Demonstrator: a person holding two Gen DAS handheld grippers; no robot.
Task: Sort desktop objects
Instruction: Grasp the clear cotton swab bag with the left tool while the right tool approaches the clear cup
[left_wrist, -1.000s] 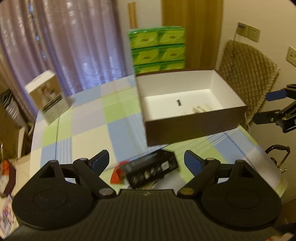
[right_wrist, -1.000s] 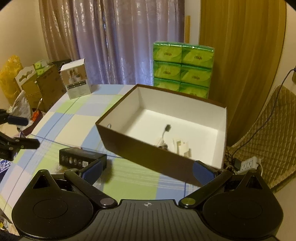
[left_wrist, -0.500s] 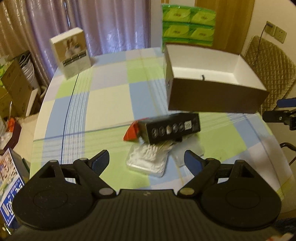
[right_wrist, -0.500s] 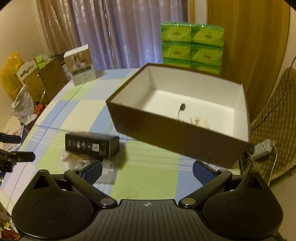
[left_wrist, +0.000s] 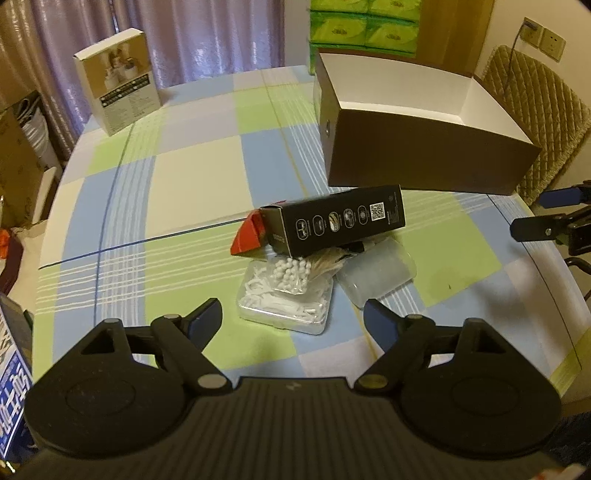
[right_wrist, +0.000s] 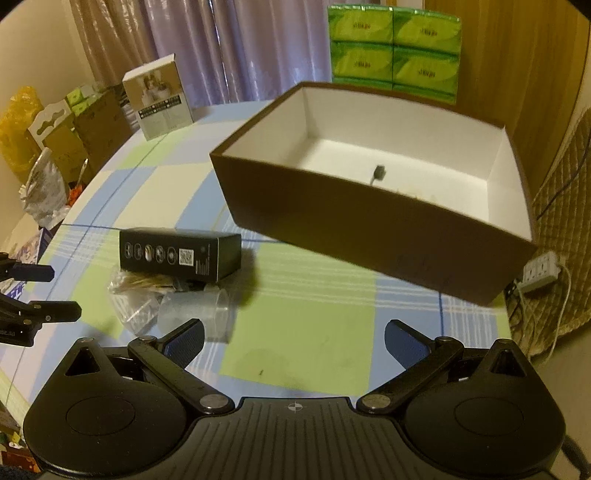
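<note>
Left tool (left_wrist: 291, 314): jaws spread wide, nothing held, hovering over the near edge of the surface (left_wrist: 192, 177), which has a blue/green/cream checked cloth. Right tool (right_wrist: 293, 338): also wide open and empty, near side of the surface, facing the brown box.

Clutter pile sits mid-surface, just beyond the left tool:
- Black carton (left_wrist: 334, 221) lies on its side, red end flap (left_wrist: 249, 236) hanging open on the left. It rests on top of the other items.
- Clear case of white floss picks (left_wrist: 284, 295) is under and nearer than the carton, with a bag of cotton swabs (left_wrist: 299, 267) on it.
- Frosted plastic lid or case (left_wrist: 376, 273) is just right of the floss case, touching the carton's near edge.

In the right wrist view the same pile is at left: carton (right_wrist: 181, 254), crinkled bag (right_wrist: 136, 295), clear container (right_wrist: 197, 314).

Brown box (right_wrist: 369, 206), white inside, lid off, sits on the far right of the surface, just beyond the carton. It holds a small dark plug with a cable (right_wrist: 378, 173); the other contents are hidden behind the near wall.

Far left: upright white product box (left_wrist: 118, 96). Behind the brown box: stacked green tissue packs (right_wrist: 393, 48). Quilted chair (left_wrist: 535, 107) on the right.
</note>
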